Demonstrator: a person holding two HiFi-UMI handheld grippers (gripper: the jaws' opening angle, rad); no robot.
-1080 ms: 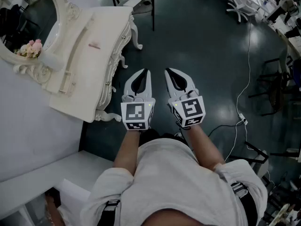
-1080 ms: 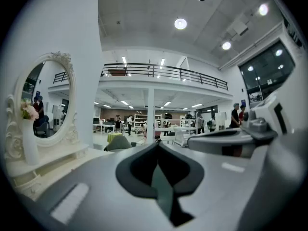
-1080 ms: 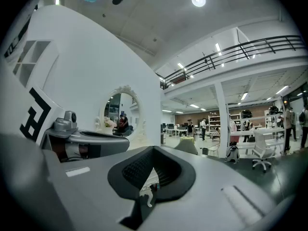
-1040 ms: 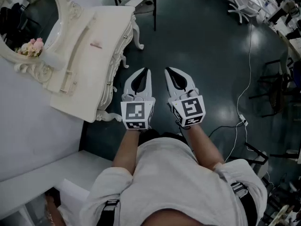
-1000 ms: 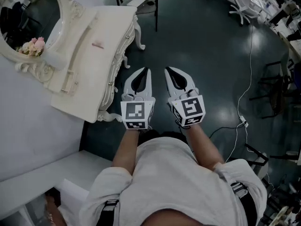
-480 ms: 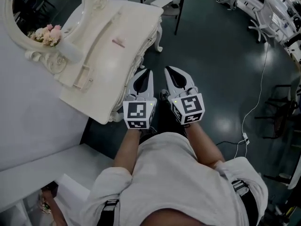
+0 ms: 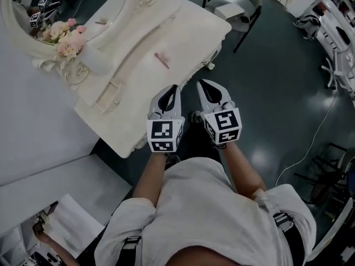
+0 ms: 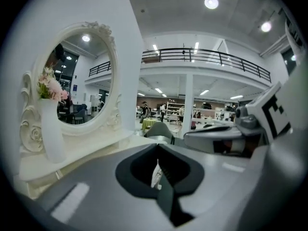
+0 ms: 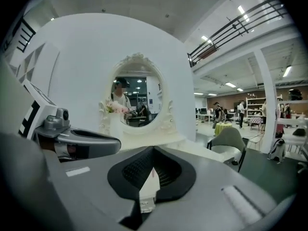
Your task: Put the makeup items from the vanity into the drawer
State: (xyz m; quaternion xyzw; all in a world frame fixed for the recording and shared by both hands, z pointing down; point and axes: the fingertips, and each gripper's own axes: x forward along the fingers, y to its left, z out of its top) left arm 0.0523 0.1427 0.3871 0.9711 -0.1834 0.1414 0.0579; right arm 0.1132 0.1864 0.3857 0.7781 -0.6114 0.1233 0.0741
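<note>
A cream vanity [image 7: 183, 32] stands ahead and to the left of me. One thin pink makeup item [image 7: 162, 60] lies on its top. A small raised drawer unit with a knob [image 7: 112, 91] sits at the back of the top. My left gripper [image 7: 174, 87] hovers over the vanity's near edge, shut and empty. My right gripper [image 7: 201, 83] is beside it over the dark floor, also shut and empty. In the left gripper view the left gripper [image 8: 161, 165] points along the vanity past the mirror [image 8: 72, 81]. In the right gripper view the right gripper [image 9: 149, 177] faces the mirror [image 9: 137, 97].
A white vase of pink flowers [image 7: 66, 37] stands before the oval mirror [image 7: 33, 4]. A grey chair [image 7: 233, 7] is at the vanity's far end. A white platform [image 7: 50, 182] lies at lower left. A cable [image 7: 310, 143] runs over the dark floor at right.
The vanity has come nearer and now lies just under the left gripper's tips. Both grippers stay shut, side by side, in front of my body.
</note>
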